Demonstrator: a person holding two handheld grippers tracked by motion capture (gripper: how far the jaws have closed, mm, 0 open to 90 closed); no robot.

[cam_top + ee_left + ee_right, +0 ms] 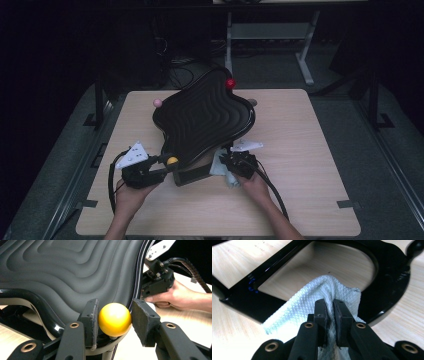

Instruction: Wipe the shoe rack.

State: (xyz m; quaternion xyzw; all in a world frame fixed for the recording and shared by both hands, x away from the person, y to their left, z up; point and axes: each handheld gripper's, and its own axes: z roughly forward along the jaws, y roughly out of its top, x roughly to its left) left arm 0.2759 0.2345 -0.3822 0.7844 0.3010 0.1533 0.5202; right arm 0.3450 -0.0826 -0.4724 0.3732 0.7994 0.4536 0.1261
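High view is looking forward and down from above the person's side, taking in the whole table [300, 150]. Left gripper view is sitting close behind the ball [114, 319], facing across to the right gripper [157, 281]. Right gripper view is looking down, tight on the cloth [312, 305]. Both are sharing the tray [75, 272] with the high view.

A glossy yellow ball [114, 319] sits at the rippled black tray's [202, 117] rim; a white waffle-textured cloth [312, 306] lies bunched beside its frame.

A red ball [230, 83] and a pink ball [157, 102] sit on the tray's far rim
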